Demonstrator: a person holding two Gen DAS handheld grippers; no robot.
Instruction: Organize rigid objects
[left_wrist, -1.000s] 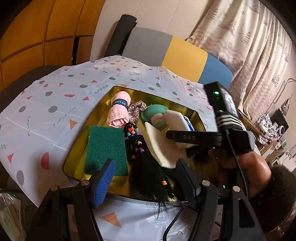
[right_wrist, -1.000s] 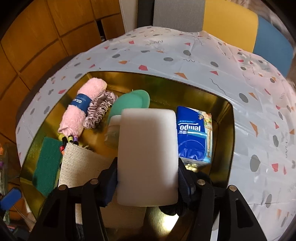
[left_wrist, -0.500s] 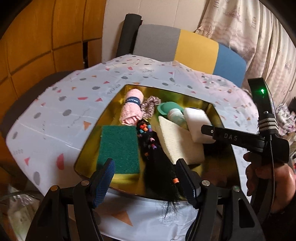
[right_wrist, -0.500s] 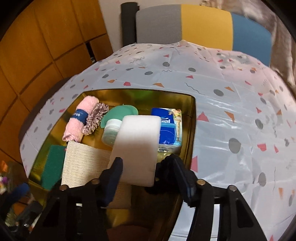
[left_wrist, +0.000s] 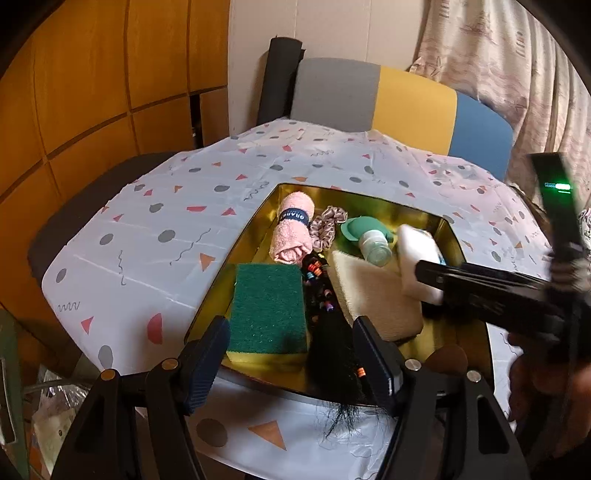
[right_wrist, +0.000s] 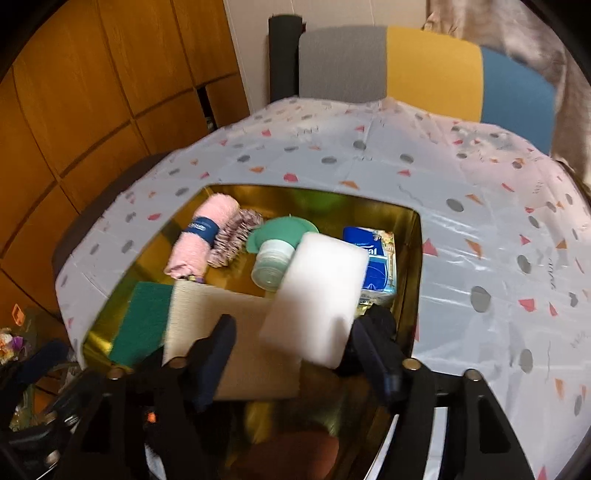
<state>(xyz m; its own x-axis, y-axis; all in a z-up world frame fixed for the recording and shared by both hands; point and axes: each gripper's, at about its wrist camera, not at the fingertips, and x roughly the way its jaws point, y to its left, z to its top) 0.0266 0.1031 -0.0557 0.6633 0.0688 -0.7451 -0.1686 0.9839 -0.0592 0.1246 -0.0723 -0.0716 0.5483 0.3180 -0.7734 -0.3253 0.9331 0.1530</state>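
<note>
Big gold tray (left_wrist: 448, 236) on the desk (left_wrist: 155, 236), crammed with stuff. White block (right_wrist: 317, 295) leaning on one pad of the wide right tool (right_wrist: 291, 354), barely held, so best squeezed shut before lifting. Left tool (left_wrist: 291, 354) wide, empty.

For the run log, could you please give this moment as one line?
right gripper: open, white sponge leaning on one finger | left gripper: open, empty | gold tray: full
</note>
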